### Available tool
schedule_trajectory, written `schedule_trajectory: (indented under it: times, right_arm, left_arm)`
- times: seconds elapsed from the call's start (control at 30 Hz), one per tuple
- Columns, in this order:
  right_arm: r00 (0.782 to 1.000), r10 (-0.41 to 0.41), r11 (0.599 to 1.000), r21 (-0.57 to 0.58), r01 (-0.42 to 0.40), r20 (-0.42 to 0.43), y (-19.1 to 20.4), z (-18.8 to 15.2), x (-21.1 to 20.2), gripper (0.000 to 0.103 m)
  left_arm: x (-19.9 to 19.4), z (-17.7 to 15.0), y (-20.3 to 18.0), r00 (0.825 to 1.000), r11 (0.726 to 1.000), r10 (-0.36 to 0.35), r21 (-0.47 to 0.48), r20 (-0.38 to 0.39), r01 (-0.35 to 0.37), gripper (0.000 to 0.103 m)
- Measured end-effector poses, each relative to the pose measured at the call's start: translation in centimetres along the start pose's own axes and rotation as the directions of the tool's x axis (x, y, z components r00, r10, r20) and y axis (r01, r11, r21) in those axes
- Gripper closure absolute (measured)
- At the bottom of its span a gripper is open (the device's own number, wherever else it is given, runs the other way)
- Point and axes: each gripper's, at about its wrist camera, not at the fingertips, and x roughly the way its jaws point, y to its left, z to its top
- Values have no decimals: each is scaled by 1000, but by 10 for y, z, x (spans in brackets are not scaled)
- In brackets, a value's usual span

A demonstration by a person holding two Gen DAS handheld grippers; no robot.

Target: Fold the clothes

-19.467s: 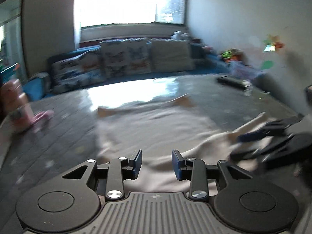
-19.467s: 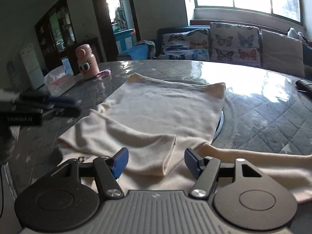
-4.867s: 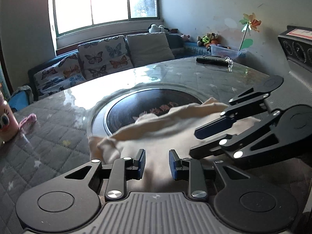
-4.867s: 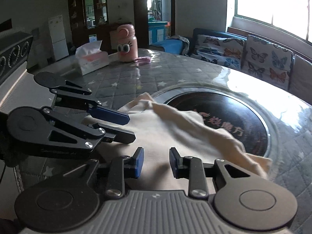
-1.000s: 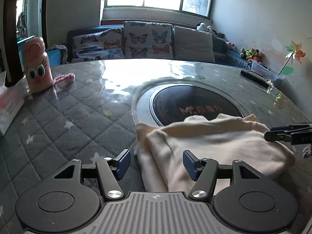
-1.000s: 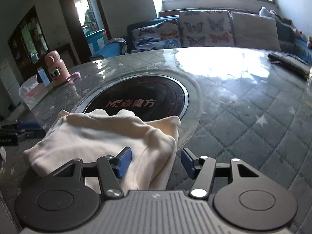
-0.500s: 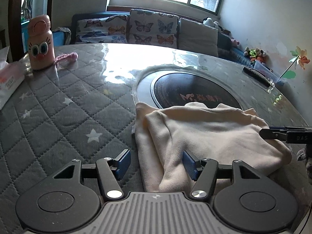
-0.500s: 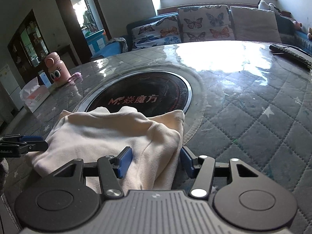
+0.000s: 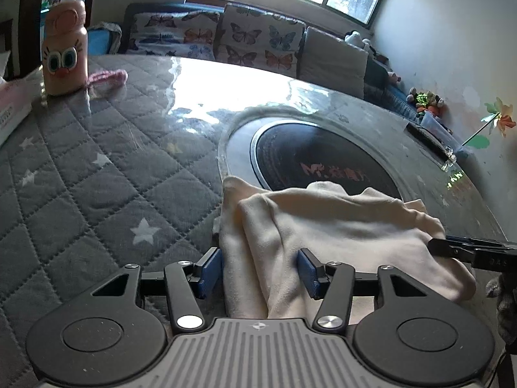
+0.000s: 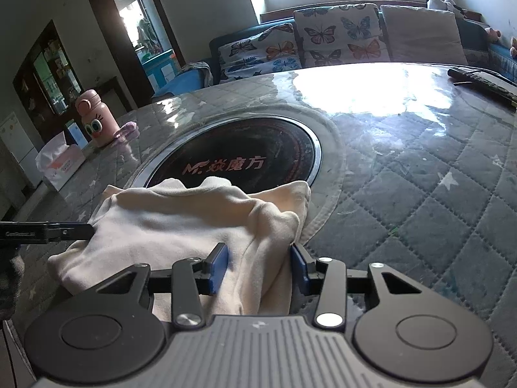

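A cream garment (image 9: 339,226) lies folded in a thick bundle on the grey quilted table, partly over the black round hotplate (image 9: 316,161). My left gripper (image 9: 260,270) has its jaws around the bundle's left end, pads close to the cloth. My right gripper (image 10: 258,268) has its jaws around the right end of the garment (image 10: 181,223), cloth bunched between the pads. Each gripper's tip shows at the edge of the other's view, the right gripper (image 9: 465,250) and the left gripper (image 10: 61,231).
A pink duck-face bottle (image 9: 64,55) and pink cloth (image 9: 106,77) stand at the far left, with a tissue box (image 10: 61,165) nearby. A remote (image 10: 481,84) lies at the far right. A sofa with butterfly cushions (image 10: 336,38) runs behind the table.
Both grippers have moved in over the ends of the folded garment and their jaws have narrowed around the cloth.
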Motion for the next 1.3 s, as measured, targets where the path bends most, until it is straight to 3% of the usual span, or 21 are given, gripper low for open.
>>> schedule_trajectory:
  times: [0.17,0.33,0.53,0.7,0.87,1.03,1.3]
  right_arm:
    - [1000,11,1000,-2,-11,4,1,1,0,73]
    - [1000,18,1000,13,-19,11,0,1,-2,75]
    - [1000,25,998,55,-26,19,-7,1,-2,69]
    - [1000,23,999,46,-24,17,-5,1,2,69]
    - [999,25,999,20,-25,25,2,2,0,85]
    - [999,17,1000,5,-17,51,11,7,-10,92]
    - [997,36,996,-90,-30,66,42,31,-8,93]
  left_arm:
    - [2,2,2,1000,999,-28,-35,0,28,72]
    - [-1,3,3,999,998,-32,-45,10,32,73]
    - [-2,4,9,999,996,-42,-75,11,43,68]
    - [3,5,7,999,996,-43,-76,6,44,72]
    - [1,4,2,999,998,-38,-57,33,40,90]
    - [-12,3,10,997,995,-36,-87,69,42,92]
    - [-41,1,20,990,995,-21,-97,138,35,92]
